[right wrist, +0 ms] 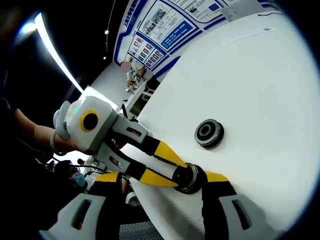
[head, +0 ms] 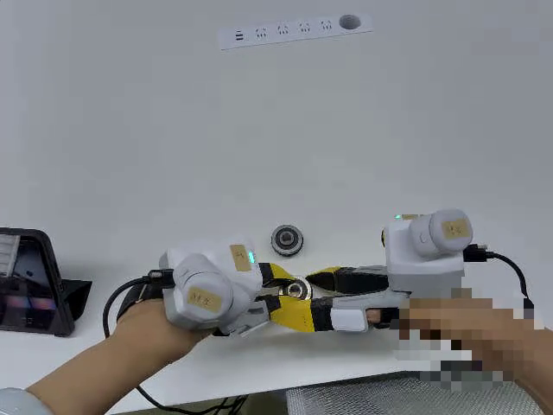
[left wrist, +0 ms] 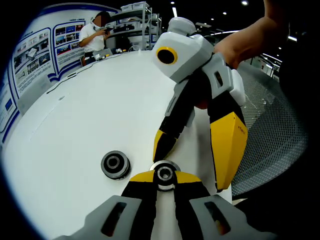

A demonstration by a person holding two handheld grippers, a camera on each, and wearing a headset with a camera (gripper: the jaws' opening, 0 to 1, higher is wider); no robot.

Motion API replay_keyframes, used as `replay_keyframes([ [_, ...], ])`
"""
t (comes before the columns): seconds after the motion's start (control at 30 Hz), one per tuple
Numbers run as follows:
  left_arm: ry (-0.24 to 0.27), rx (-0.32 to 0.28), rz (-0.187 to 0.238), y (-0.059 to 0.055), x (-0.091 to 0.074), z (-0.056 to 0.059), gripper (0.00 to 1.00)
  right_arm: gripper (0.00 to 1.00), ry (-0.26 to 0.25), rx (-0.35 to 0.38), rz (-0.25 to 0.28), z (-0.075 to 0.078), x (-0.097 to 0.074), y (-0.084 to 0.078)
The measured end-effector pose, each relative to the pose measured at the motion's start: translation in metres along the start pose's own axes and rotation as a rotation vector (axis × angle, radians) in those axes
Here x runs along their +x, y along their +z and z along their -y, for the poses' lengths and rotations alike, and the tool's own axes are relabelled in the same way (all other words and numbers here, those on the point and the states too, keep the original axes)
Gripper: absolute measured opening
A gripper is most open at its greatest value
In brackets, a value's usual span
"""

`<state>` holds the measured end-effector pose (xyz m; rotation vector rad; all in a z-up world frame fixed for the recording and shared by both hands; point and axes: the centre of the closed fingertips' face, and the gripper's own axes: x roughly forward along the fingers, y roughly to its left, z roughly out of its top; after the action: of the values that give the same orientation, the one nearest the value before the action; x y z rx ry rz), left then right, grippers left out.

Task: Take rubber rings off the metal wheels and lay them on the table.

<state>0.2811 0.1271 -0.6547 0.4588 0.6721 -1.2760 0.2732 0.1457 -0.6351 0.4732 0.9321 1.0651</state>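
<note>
left hand-held gripper (head: pixel 294 292) clenched on wheel (left wrist: pixel 164 175), right hand-held gripper (right wrist: pixel 161 177) spread, one jaw at its rim. side pry could pop it onto counter (head: pixel 259 130).

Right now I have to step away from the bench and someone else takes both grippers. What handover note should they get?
Left gripper: shut on one metal wheel, near the front edge of the table.
Right gripper: open, with one jaw tip against that wheel and the other jaw wide of it.
Second wheel: lies alone on the table beyond the grippers, with its black rubber ring on.
Done: I cannot tell whether the held wheel's ring has begun to come off.
Left: probably work that ring off and lay it on the table, then do the same with the second wheel.
</note>
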Motion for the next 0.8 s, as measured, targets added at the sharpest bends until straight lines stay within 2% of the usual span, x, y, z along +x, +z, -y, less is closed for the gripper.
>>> replay_keyframes([
  [0.2, -0.001, -0.001, 0.001, 0.000, 0.000, 0.000, 0.12, 0.66, -0.003, 0.005, -0.005, 0.002, 0.001, -0.001],
  [0.53, 0.000, -0.001, 0.003, 0.000, 0.000, 0.000, 0.12, 0.67, 0.023, 0.023, -0.021, -0.005, -0.004, -0.006],
  [0.67, -0.001, 0.000, 0.002, 0.000, 0.000, 0.000, 0.12, 0.68, 0.043, 0.083, 0.013, -0.006, -0.007, -0.003],
  [0.8, 0.000, -0.001, 0.002, 0.000, 0.000, 0.000, 0.12, 0.67, 0.046, 0.108, 0.030, -0.005, -0.010, -0.002],
])
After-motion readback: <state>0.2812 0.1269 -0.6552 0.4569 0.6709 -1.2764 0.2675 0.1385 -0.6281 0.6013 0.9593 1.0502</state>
